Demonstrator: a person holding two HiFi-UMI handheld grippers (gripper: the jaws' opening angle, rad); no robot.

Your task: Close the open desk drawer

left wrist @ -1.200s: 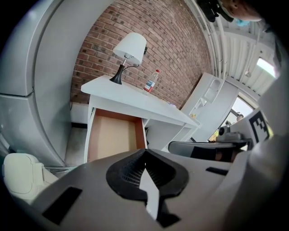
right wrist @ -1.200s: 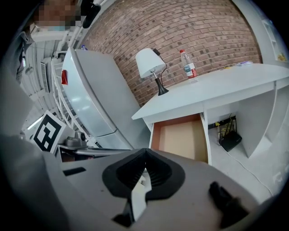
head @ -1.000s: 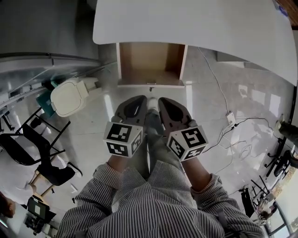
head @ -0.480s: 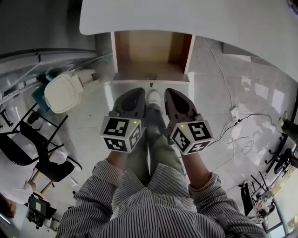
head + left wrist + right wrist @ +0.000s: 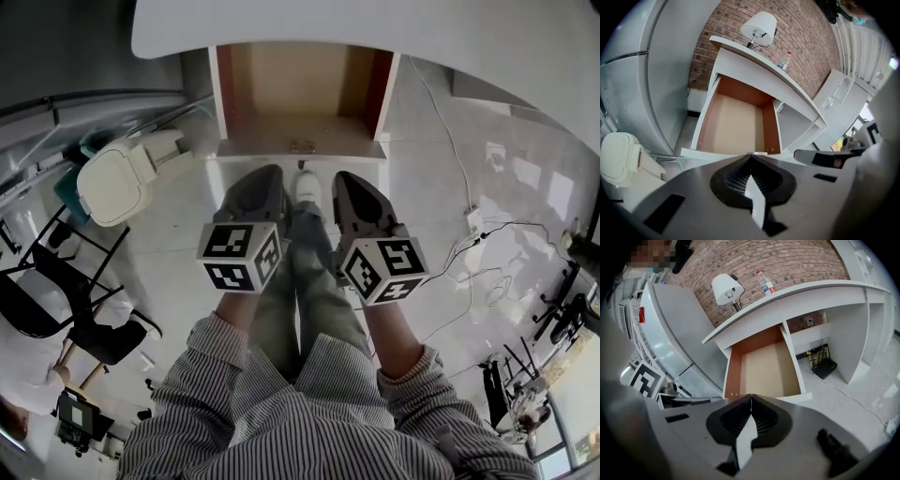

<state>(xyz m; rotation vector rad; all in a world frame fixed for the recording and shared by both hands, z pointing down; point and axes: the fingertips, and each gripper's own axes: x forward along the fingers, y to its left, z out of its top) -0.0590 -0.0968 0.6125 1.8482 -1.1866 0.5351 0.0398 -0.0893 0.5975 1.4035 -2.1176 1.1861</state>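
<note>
Drawer [image 5: 300,103] stands pulled out from under the white counter [image 5: 469,47], empty, its front panel just ahead of both tools. The left tool [image 5: 751,153] and right tool [image 5: 751,395] are pressed together on nothing. Best to set both tips against the panel, either side of its middle, and push straight and evenly.

**Location: office workspace**

Ahead of the left gripper [image 5: 751,155]: white desk [image 5: 754,70] against a brick wall [image 5: 797,28], carrying a lamp [image 5: 759,26] and a bottle [image 5: 784,62]. To its left: black chair [image 5: 108,341], lidded bin [image 5: 108,187]. Right of the right gripper [image 5: 345,178]: floor power strip [image 5: 472,223].
</note>
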